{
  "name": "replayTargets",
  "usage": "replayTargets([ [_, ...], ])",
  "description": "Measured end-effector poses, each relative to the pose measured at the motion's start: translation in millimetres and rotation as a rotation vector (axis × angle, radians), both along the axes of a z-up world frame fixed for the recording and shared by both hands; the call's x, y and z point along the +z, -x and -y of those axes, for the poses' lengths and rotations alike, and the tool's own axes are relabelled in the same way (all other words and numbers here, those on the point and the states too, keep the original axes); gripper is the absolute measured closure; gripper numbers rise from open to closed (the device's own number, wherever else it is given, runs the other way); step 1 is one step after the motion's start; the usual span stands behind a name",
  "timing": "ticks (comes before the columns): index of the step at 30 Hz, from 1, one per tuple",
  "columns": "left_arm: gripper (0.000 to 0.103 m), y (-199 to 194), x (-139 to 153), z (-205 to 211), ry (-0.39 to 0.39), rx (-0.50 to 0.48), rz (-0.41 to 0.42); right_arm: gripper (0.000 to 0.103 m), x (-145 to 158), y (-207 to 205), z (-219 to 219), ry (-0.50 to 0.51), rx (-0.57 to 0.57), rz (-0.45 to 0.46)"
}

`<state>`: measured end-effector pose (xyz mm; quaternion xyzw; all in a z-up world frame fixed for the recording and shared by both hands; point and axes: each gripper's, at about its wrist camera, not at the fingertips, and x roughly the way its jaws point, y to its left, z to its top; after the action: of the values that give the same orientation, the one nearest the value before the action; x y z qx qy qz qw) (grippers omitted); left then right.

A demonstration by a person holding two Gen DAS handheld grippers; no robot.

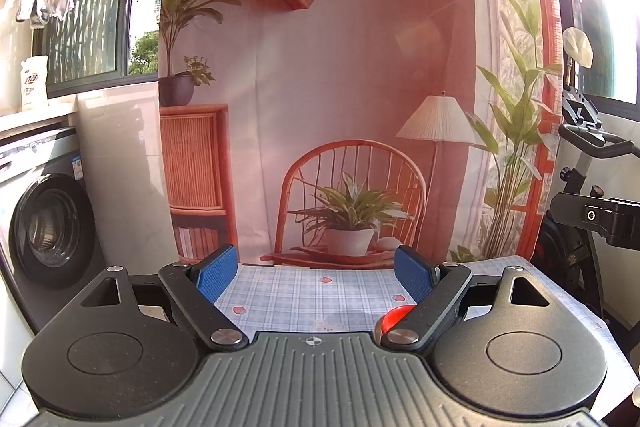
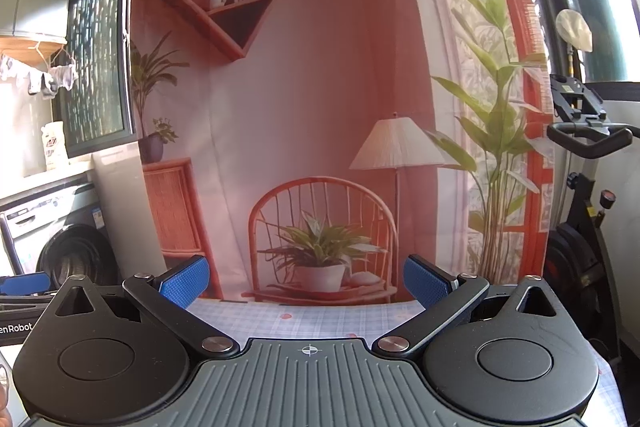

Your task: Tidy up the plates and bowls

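Note:
My left gripper [image 1: 316, 273] is open and empty, held above the blue plaid tablecloth [image 1: 296, 301]. A small part of a red round object [image 1: 394, 317] shows on the cloth behind its right arm; I cannot tell what it is. My right gripper [image 2: 306, 281] is open and empty, also above the tablecloth [image 2: 320, 319]. The left gripper's blue fingertip [image 2: 24, 283] shows at the left edge of the right wrist view. No plates or bowls are in view.
A printed backdrop [image 1: 340, 87] of a room hangs at the table's far edge. A washing machine [image 1: 44, 223] stands to the left. An exercise bike [image 2: 580, 187] stands to the right of the table. The right gripper body [image 1: 600, 219] shows at the right.

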<state>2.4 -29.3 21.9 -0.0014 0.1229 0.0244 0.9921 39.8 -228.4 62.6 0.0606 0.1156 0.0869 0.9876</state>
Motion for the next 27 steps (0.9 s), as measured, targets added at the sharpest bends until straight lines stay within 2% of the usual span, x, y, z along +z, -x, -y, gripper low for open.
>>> replayTargets([
  [27,0.016,-0.4,0.1,-1.7,0.017,0.013,-0.006,0.0,-0.8,1.2,1.9,0.003,-0.01,-0.006],
])
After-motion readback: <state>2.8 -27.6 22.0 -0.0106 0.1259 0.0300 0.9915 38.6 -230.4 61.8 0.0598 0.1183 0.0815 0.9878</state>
